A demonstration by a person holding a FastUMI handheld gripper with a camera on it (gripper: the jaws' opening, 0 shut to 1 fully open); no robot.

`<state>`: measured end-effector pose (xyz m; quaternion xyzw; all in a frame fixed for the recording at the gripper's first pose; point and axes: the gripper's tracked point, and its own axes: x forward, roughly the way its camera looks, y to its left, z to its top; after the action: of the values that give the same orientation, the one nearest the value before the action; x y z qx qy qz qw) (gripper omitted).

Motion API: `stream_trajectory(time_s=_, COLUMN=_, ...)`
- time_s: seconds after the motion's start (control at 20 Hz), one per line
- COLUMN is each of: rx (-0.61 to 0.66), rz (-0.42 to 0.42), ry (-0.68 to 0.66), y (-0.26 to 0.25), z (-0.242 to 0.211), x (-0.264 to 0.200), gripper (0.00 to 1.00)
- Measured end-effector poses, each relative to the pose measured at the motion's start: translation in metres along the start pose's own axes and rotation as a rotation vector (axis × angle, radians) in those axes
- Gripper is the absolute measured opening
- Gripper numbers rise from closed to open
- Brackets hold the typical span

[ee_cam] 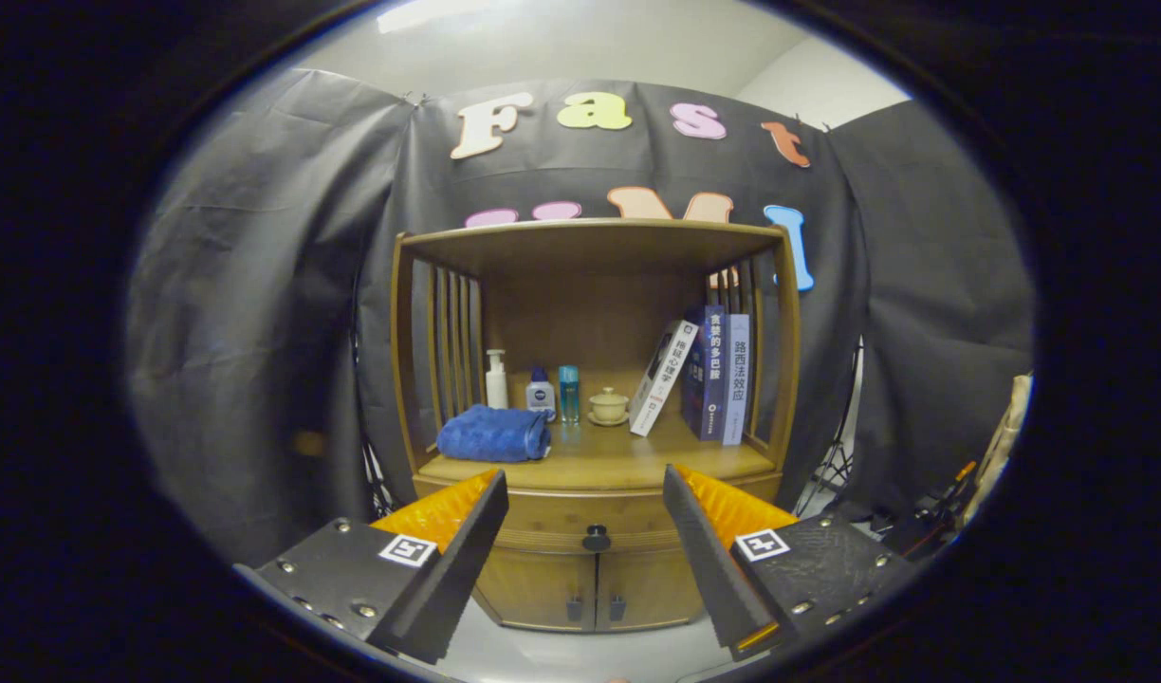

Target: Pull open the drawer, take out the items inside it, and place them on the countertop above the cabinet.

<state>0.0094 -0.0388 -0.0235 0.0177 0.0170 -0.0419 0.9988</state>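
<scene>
- Two fingers of my claw stand wide apart, holding nothing.
- Between them, beyond, sits the shut wooden drawer's dark round knob.
- Folded blue towel rests on the wooden tabletop.

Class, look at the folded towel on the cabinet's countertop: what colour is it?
Blue; the towel shows best in the gripper view, beyond the open claw.

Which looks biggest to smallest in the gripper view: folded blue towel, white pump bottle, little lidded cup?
1. Folded blue towel
2. White pump bottle
3. Little lidded cup

All share the countertop, beyond the open gripper.
</scene>
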Motion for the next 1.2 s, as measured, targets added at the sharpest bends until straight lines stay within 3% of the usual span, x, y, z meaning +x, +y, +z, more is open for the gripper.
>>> stream_trajectory(time_s=0.3, rx=0.012, rz=-0.034, ry=-0.001, y=-0.013, z=-0.005, x=0.007, gripper=0.99)
stream_trajectory(time_s=0.7, rx=-0.015, rz=-0.006, ry=-0.046, y=0.001, z=-0.028, x=0.031, gripper=0.98)
stream_trajectory(time_s=0.8, rx=-0.038, rz=0.007, ry=-0.056, y=0.004, z=-0.039, x=0.042, gripper=0.99)
stream_trajectory(time_s=1.0, rx=0.036, rz=0.033, ry=-0.099, y=0.017, z=-0.040, x=0.074, gripper=0.98)
stream_trajectory(time_s=1.2, rx=-0.061, rz=-0.018, ry=-0.091, y=0.009, z=-0.061, x=0.114, gripper=0.99)
